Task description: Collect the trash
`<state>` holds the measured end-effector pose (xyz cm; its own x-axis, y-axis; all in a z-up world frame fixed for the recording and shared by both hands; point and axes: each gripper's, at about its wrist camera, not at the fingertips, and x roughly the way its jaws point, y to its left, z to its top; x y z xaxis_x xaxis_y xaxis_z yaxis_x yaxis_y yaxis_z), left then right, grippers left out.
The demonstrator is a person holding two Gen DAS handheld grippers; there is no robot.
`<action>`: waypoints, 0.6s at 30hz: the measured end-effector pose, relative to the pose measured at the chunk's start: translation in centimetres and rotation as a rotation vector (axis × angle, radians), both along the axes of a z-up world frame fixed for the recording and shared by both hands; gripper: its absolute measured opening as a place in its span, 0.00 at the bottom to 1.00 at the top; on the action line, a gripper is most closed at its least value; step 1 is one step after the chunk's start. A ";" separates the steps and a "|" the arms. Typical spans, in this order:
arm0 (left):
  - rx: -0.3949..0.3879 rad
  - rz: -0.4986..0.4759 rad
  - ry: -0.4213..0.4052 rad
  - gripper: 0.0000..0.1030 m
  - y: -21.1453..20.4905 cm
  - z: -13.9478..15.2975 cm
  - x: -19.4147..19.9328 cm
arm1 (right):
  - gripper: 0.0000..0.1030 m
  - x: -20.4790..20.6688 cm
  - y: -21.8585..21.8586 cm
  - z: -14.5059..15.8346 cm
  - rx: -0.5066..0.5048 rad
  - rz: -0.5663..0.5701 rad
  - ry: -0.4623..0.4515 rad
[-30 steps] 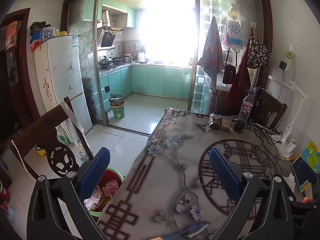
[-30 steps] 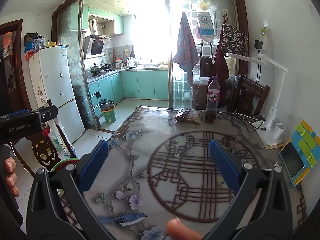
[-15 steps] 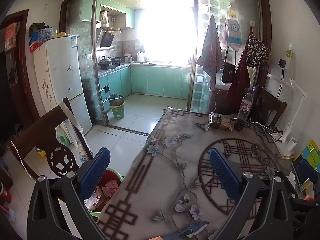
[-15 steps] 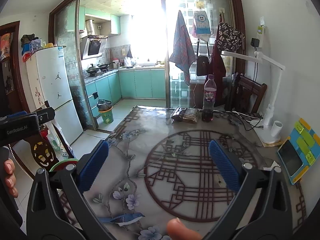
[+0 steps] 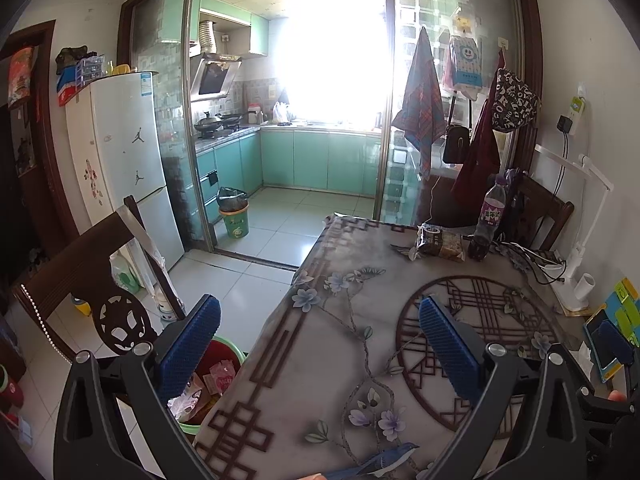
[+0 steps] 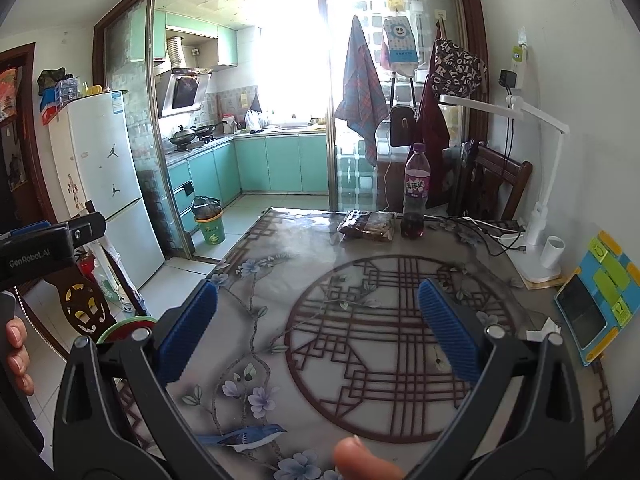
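Observation:
A green-rimmed red trash bin [image 5: 216, 384] with wrappers in it stands on the floor at the table's left side; its rim also shows in the right wrist view [image 6: 120, 326]. A dark snack packet [image 5: 440, 242] [image 6: 368, 224] lies at the table's far end beside a purple-labelled bottle [image 5: 490, 220] [image 6: 416, 192]. A crumpled white tissue [image 6: 542, 330] lies near the right edge. My left gripper [image 5: 318, 340] is open and empty above the table's left edge. My right gripper [image 6: 316, 322] is open and empty above the table's middle.
The table [image 6: 280, 280] has a flowered cover. A white desk lamp [image 6: 536, 216], a white cup [image 6: 554, 250], cables and a blue-yellow tablet [image 6: 596, 300] sit at its right. A dark wooden chair [image 5: 88, 272] stands left, another [image 6: 496, 184] at the far end. A fridge [image 5: 124, 168] is behind.
Both views have shifted slightly; the right gripper's view has risen and drawn a little closer to the table's far end. Both grippers stay open.

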<state>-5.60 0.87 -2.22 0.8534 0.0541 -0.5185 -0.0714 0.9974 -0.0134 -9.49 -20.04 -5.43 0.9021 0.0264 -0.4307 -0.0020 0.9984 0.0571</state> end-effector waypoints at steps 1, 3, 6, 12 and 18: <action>0.001 0.000 0.000 0.93 0.0 0.0 0.0 | 0.96 0.1 0.0 0.0 0.001 0.000 0.001; -0.001 0.000 -0.001 0.93 0.0 0.0 0.0 | 0.96 0.0 0.0 0.0 0.001 0.000 0.001; -0.002 -0.001 0.001 0.93 0.0 0.0 0.0 | 0.96 0.0 0.0 0.0 0.000 0.001 0.001; 0.001 -0.004 0.003 0.93 -0.1 0.1 0.3 | 0.96 0.2 -0.4 -0.3 0.005 -0.007 0.008; 0.002 -0.003 0.004 0.93 -0.2 0.1 0.3 | 0.96 0.3 -0.7 -0.5 0.005 -0.014 0.010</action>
<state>-5.28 0.70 -2.17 0.8513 0.0525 -0.5220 -0.0686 0.9976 -0.0116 -9.17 -20.71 -5.91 0.8980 0.0162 -0.4396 0.0124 0.9980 0.0621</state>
